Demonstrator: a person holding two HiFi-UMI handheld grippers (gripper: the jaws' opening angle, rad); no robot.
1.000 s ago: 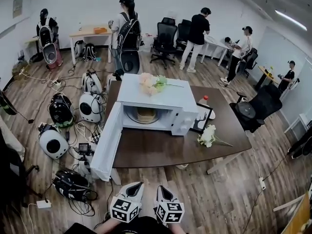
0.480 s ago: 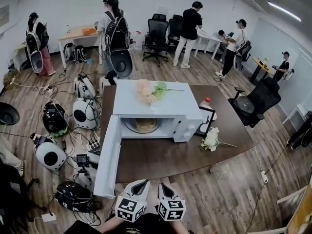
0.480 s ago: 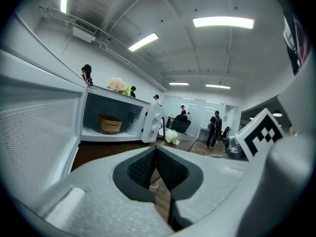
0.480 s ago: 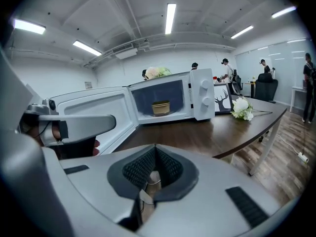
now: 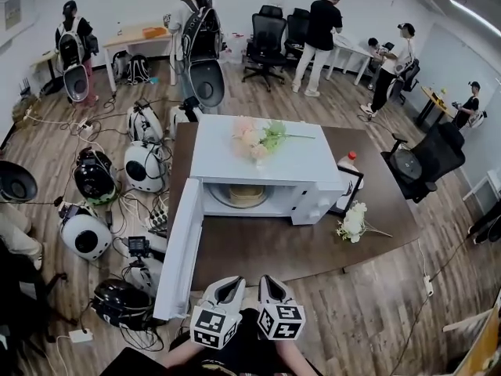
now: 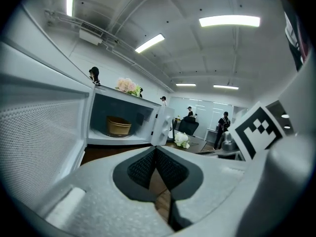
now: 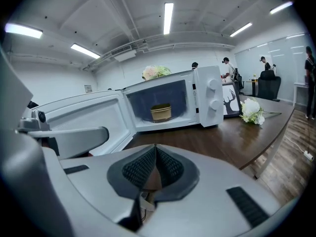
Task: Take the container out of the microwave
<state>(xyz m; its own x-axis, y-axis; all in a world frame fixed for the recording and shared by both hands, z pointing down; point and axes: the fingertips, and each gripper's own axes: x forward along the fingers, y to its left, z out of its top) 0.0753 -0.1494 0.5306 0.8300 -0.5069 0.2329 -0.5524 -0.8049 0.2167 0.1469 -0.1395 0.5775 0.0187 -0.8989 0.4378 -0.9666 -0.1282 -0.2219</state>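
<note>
A white microwave (image 5: 266,161) stands on the dark wooden table (image 5: 258,245), its door (image 5: 182,245) swung wide toward me on the left. Inside, on the turntable, sits a tan round container (image 5: 246,195), also seen in the left gripper view (image 6: 118,126) and the right gripper view (image 7: 161,112). Both grippers hang side by side before the table's near edge, well short of the microwave. My left gripper (image 5: 229,286) (image 6: 154,149) is shut with nothing in it. My right gripper (image 5: 270,284) (image 7: 155,148) is shut and empty too.
A bunch of flowers (image 5: 258,137) lies on the microwave's top. Right of it are a picture frame (image 5: 350,190), a bottle (image 5: 349,160) and white flowers (image 5: 352,222). Round devices and cables (image 5: 117,186) litter the floor to the left. Several people and office chairs are at the back.
Both grippers have moved forward toward the table's near edge, still shut. The microwave and table now lie nearer in the head view.
</note>
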